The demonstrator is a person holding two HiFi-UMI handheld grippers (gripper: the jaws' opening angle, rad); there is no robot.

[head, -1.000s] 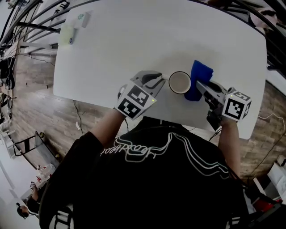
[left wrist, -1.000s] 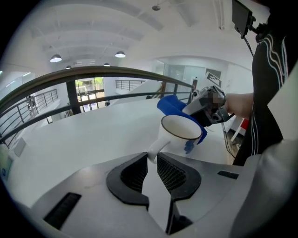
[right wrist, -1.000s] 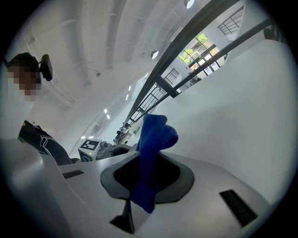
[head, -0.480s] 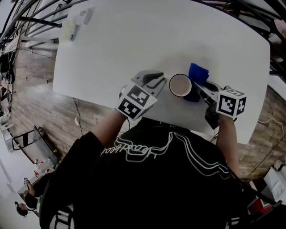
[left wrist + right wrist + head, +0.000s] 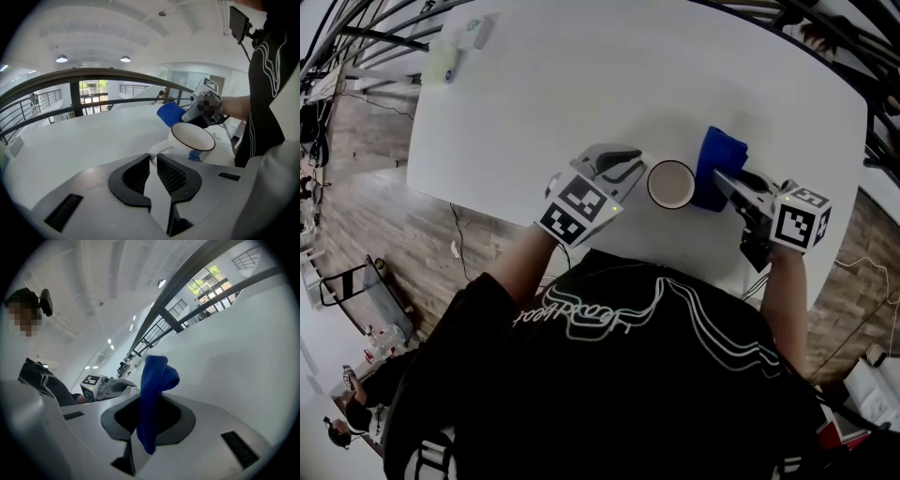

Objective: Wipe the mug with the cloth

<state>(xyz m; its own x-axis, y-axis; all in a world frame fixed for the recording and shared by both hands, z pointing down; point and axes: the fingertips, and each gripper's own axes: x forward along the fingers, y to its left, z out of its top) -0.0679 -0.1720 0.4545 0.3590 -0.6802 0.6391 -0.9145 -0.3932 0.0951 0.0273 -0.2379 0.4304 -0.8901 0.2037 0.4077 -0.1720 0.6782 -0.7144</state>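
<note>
A white mug (image 5: pixel 672 185) with a dark rim stands upright near the table's front edge. My left gripper (image 5: pixel 623 170) is at its left, and the handle (image 5: pixel 157 151) sits between the fingertips. The jaws have just been closing and now pinch that handle. The mug's body (image 5: pixel 193 140) rises just beyond the left gripper (image 5: pixel 153 161). My right gripper (image 5: pixel 739 184) is shut on a blue cloth (image 5: pixel 719 167), which hangs against the mug's right side. In the right gripper view the cloth (image 5: pixel 154 394) stands up out of the right gripper (image 5: pixel 151 416).
The white table (image 5: pixel 581 84) carries a pale green item and a small white one (image 5: pixel 455 54) at its far left corner. Its front edge runs just below the mug, next to the person's body. Wooden floor and dark railings lie to the left.
The right gripper with the cloth has shifted a little beside the mug's right side. The left gripper has stayed at the handle, and the mug still stands in about the same spot.
</note>
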